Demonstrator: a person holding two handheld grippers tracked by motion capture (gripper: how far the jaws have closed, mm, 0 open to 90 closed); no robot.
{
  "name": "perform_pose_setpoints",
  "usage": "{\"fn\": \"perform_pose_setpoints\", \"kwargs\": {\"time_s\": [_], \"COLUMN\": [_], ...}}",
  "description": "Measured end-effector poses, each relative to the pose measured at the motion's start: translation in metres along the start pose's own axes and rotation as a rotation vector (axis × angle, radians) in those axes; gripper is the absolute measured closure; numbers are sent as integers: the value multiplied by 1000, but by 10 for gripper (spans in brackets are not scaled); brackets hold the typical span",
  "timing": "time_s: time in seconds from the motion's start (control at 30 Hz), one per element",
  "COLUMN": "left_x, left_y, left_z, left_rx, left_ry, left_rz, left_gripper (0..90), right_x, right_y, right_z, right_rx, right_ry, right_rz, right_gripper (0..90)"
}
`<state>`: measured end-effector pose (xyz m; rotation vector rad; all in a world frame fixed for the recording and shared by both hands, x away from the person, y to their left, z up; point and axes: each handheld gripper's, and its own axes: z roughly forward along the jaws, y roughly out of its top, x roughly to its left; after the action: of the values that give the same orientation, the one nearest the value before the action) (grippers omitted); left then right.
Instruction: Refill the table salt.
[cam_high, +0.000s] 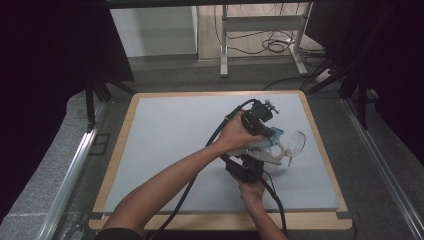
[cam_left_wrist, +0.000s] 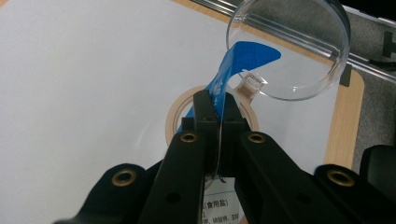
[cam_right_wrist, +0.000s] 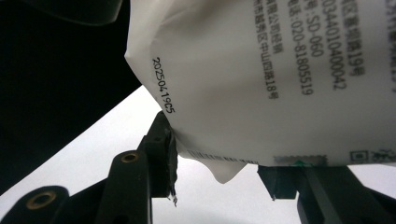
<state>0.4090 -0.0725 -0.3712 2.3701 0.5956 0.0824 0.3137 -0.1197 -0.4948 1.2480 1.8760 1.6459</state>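
A white salt bag (cam_high: 257, 145) with a blue top (cam_left_wrist: 243, 58) and black print (cam_right_wrist: 280, 70) is held up between both grippers over the pale mat (cam_high: 170, 130). My left gripper (cam_left_wrist: 216, 112) is shut on the thin blue top edge; in the high view this left gripper (cam_high: 270, 134) comes in from the upper left. My right gripper (cam_right_wrist: 219, 175) holds the bag's lower end, one pad (cam_right_wrist: 163, 149) pressing its side; from above the right gripper (cam_high: 250, 159) sits just below the bag. A clear round dish (cam_left_wrist: 289, 46) lies just beyond the bag.
A beige tape roll (cam_left_wrist: 173, 116) lies flat on the mat under the bag, also seen as a roll (cam_high: 283, 154) beside the clear dish (cam_high: 298, 141). The mat's wooden border (cam_left_wrist: 343, 135) and a metal rail (cam_high: 385, 170) run along the right.
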Motion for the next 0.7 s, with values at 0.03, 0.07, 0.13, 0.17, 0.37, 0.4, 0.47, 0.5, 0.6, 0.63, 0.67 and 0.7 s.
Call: {"fn": "perform_pose_setpoints", "kwargs": {"time_s": [0.03, 0.07, 0.13, 0.17, 0.37, 0.4, 0.47, 0.5, 0.6, 0.63, 0.67, 0.7], "left_x": [0, 0, 0, 0, 0, 0, 0, 0, 0, 0, 0, -1], "left_y": [0, 0, 0, 0, 1, 0, 1, 1, 1, 1, 1, 1], "left_z": [0, 0, 0, 0, 0, 0, 0, 0, 0, 0, 1, 1], "left_rx": [-1, -1, 0, 0, -3, -3, -1, -1, -2, -2, -2, -3], "left_ry": [0, 0, 1, 0, -1, -2, -2, -2, -3, -3, -2, -3], "left_rz": [3, 3, 2, 3, 0, -3, 1, 1, 1, 1, 1, -3], "left_gripper": [900, 900, 900, 900, 900, 900, 900, 900, 900, 900, 900, 900], "right_x": [0, 0, 0, 0, 0, 1, 1, 1, 0, 0, 0, 0], "right_y": [0, 0, 0, 1, 1, 2, 2, 2, 2, 2, 2, 2], "right_z": [0, 0, 0, 0, 0, 0, 0, 0, 0, 0, -1, -1], "right_rx": [-1, -1, 0, -3, -6, -7, -7, -7, -8, -8, -8, -8], "right_ry": [0, 0, 2, 1, 5, 5, 5, 5, 4, 4, 5, 5], "right_rz": [0, 0, 6, 2, 10, 9, 10, 10, 6, 6, 9, 9], "right_gripper": [534, 534, 534, 535, 535, 535, 535, 535, 536, 536, 536, 536]}}
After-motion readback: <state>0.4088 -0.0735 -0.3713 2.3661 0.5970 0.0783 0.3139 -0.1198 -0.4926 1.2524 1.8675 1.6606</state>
